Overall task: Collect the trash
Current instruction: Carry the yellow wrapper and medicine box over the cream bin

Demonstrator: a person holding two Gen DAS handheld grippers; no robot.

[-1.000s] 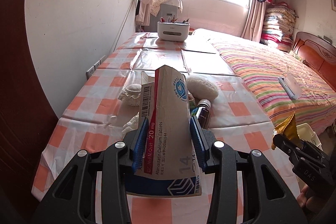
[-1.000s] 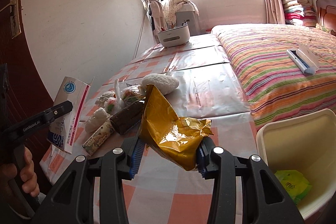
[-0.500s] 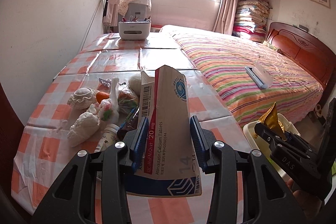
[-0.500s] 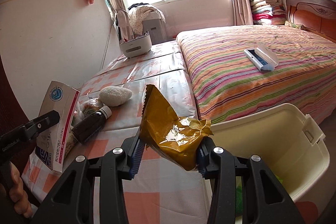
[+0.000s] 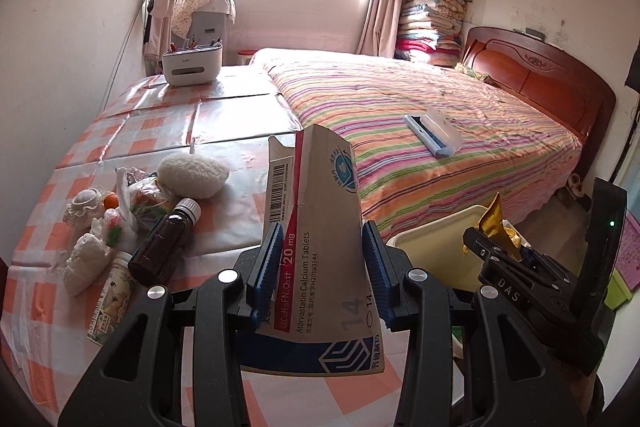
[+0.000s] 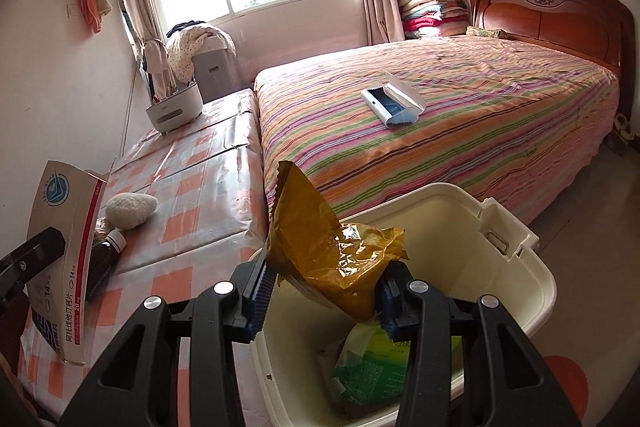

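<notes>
My left gripper (image 5: pixel 320 267) is shut on an opened cardboard tablet box (image 5: pixel 316 235), held upright above the checked table; the box also shows in the right wrist view (image 6: pixel 64 251). My right gripper (image 6: pixel 322 291) is shut on a crumpled yellow foil wrapper (image 6: pixel 332 247) and holds it over the cream plastic bin (image 6: pixel 516 251), which has a green packet (image 6: pixel 372 367) inside. The bin (image 5: pixel 432 239) and the right gripper (image 5: pixel 492 247) with the wrapper show at the right of the left wrist view.
A brown bottle (image 5: pixel 164 243), a white fluffy lump (image 5: pixel 192 175), a plastic bag of scraps (image 5: pixel 140 199), white wads and a small carton (image 5: pixel 110 299) lie on the table (image 5: pixel 224 131). A white organiser (image 5: pixel 192 65) stands at its far end. The striped bed (image 6: pixel 440 115) carries a blue-white case.
Both grippers have swung right, away from the table. The right gripper with the yellow wrapper has moved from above the table edge to over the bin. The left gripper follows, still holding the box.
</notes>
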